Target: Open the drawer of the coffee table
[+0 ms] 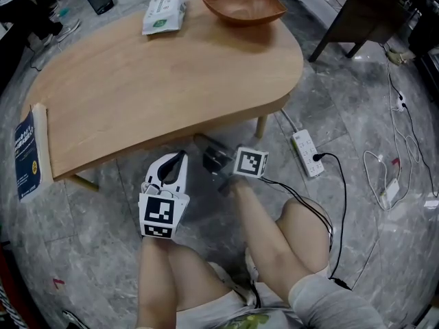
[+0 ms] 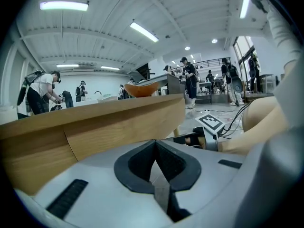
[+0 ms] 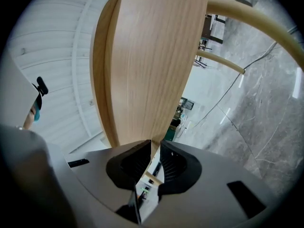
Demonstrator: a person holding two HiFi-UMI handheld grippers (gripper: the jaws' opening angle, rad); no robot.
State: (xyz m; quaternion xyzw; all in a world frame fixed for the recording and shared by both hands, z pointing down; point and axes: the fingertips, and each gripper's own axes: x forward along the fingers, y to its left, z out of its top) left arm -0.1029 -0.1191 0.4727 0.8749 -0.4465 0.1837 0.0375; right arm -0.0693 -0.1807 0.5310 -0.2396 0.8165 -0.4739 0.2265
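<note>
A light wooden coffee table [image 1: 158,81] stands on the grey stone floor. Its drawer front [image 2: 118,127] is a wooden panel under the near edge, with a seam at its left end. My right gripper [image 1: 214,157] reaches under that edge, turned on its side. In the right gripper view the wooden panel [image 3: 147,70] runs down into the narrow gap of the right gripper [image 3: 155,148], and the pads close on its edge. My left gripper [image 1: 175,157] hovers just left of it, short of the table. The left gripper [image 2: 156,165] is shut with nothing in it.
On the table lie a wooden bowl [image 1: 241,2], a wipes packet [image 1: 163,14] and a blue book [image 1: 26,155] at the left end. A power strip [image 1: 306,153] and cables lie on the floor to the right. A dark table [image 1: 370,12] stands at the back right. The person's knees are below.
</note>
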